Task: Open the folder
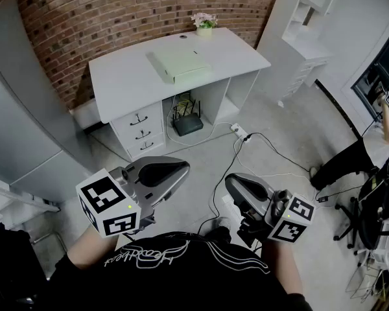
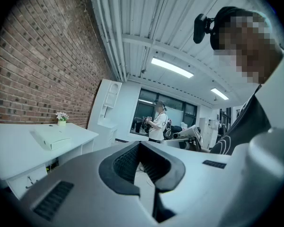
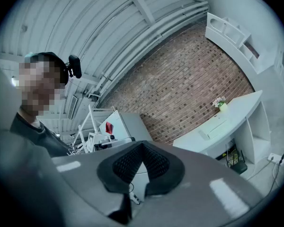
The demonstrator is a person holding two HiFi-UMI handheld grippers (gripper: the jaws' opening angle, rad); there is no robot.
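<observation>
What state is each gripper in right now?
Left gripper: closed, holding nothing.
Right gripper: closed, holding nothing.

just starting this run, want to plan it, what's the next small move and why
Probably step toward the desk and carry both grippers forward to it. The folder lies closed on the desk, far ahead, while the left gripper and right gripper are held close to the body, both shut and empty.
</observation>
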